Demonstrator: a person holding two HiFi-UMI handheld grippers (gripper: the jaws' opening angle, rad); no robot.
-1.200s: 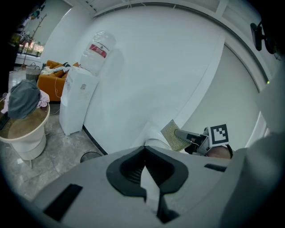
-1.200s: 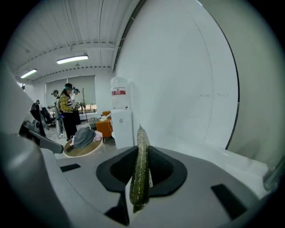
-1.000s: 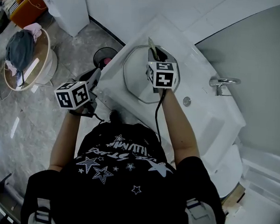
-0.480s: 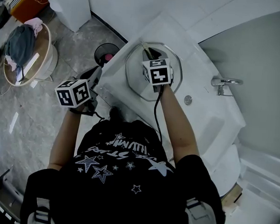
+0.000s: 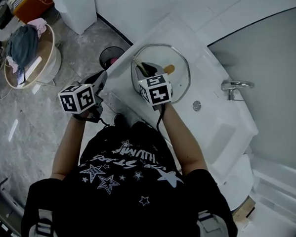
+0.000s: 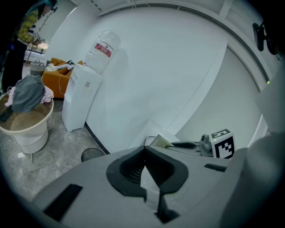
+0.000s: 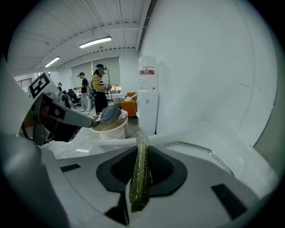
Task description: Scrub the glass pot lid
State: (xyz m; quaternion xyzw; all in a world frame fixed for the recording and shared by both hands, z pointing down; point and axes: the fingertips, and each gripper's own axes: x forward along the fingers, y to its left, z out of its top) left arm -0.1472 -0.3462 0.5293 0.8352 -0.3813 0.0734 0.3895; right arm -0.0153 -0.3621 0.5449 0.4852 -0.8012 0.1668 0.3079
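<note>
The glass pot lid (image 5: 178, 62) lies flat on the white counter (image 5: 207, 128), its brown knob (image 5: 169, 69) showing. My right gripper (image 5: 143, 69) is over the lid's left part, shut on a thin green scouring pad (image 5: 137, 64) that stands edge-on between the jaws (image 7: 140, 173). The lid's metal rim (image 7: 207, 153) curves just beyond those jaws. My left gripper (image 5: 101, 84) hovers at the counter's left corner, off the lid, jaws together with nothing between them (image 6: 143, 156). From there the pad (image 6: 161, 142) and the right gripper's marker cube (image 6: 222, 143) appear ahead.
A chrome tap (image 5: 234, 86) and a round drain button (image 5: 196, 105) sit right of the lid. On the floor to the left are a black bin (image 5: 111, 56), a round tub with clothes (image 5: 27, 54) and a water dispenser (image 5: 70, 5).
My right gripper has slid left and nearer across the lid with the pad, uncovering the knob. The left gripper has stayed put.
</note>
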